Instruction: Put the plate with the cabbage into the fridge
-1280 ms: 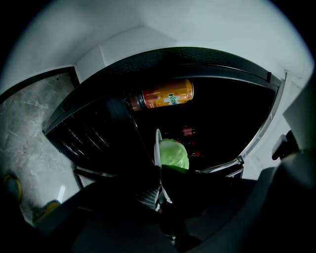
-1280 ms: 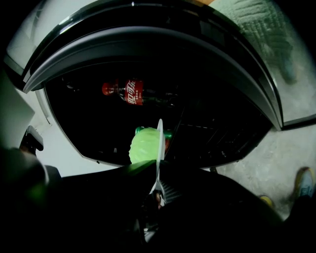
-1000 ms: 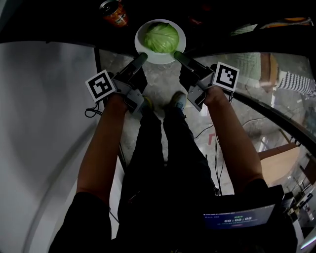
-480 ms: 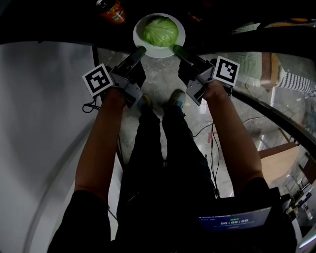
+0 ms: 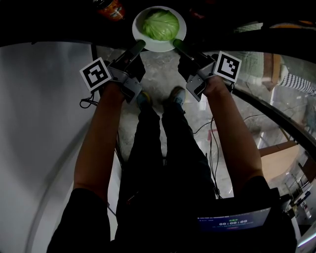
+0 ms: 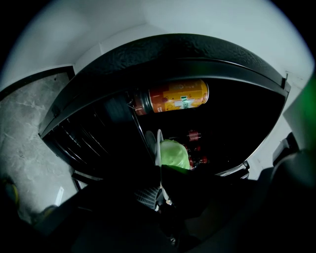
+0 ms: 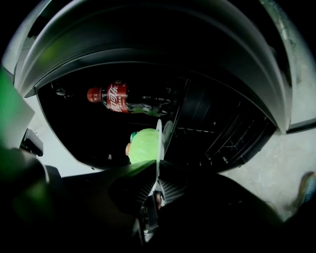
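Observation:
A white plate (image 5: 143,37) carries a green cabbage (image 5: 160,24) at the top of the head view, at the dark mouth of the fridge (image 5: 59,20). My left gripper (image 5: 138,47) is shut on the plate's near-left rim, my right gripper (image 5: 176,45) on its near-right rim. In the left gripper view the plate (image 6: 159,146) shows edge-on between the jaws with the cabbage (image 6: 175,154) behind it. The right gripper view shows the same plate edge (image 7: 158,141) and cabbage (image 7: 143,146) over a wire shelf (image 7: 217,133).
An orange drink can (image 5: 109,8) stands inside the fridge just left of the plate, also seen as the can (image 6: 173,97) in the left gripper view. A red-labelled cola bottle (image 7: 116,96) lies inside on the right. The white fridge door (image 5: 39,123) stands open at left. The person's legs and shoes (image 5: 158,99) are below.
Both grippers have carried the plate with the cabbage forward, farther into the fridge opening; it now sits higher in the head view.

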Demonstrator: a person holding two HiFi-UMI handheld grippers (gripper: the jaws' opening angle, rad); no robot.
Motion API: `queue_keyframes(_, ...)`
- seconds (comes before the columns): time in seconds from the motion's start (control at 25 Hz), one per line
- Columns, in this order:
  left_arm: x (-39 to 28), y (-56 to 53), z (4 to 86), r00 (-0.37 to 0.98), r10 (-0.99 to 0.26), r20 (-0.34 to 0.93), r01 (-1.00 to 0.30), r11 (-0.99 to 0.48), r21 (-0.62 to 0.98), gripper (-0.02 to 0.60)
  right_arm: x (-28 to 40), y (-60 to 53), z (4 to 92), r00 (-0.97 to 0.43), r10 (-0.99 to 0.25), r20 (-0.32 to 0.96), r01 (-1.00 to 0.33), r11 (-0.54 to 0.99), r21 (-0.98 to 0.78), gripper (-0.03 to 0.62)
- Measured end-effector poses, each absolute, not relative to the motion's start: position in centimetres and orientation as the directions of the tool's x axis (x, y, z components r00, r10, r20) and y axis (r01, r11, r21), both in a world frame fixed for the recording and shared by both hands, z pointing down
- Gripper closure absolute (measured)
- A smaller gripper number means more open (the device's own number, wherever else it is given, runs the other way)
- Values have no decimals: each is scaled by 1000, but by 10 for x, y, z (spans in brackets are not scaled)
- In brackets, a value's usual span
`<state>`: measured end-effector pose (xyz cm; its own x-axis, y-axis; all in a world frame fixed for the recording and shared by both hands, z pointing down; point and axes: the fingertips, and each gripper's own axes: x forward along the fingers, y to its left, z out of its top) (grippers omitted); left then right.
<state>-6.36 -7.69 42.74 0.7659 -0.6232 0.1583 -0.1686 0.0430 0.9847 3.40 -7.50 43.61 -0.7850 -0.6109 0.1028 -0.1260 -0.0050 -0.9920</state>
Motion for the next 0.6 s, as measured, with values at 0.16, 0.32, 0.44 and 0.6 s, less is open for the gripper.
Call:
queue_keyframes(0.16,-63,-77,427,762,-630,150,-160,41,986,570,35,-75,436,-779,-620,95,-116,-7,-993,574)
queue_keyframes(0.32,-64,-77,427,761,-632,148,-159,39,987,569,35,-75,436,-777,-623,94,-117,-4,-993,574)
queue_keyframes(0.44,-64,-77,428,758,-635,148,-159,40,986,569,34,-75,436,-776,-623,95,-119,-4,-993,574)
queue_keyframes(0.6,-64,-77,427,752,-640,157,-157,58,986,569,36,-76,435,-762,-640,98,-111,-20,-994,574)
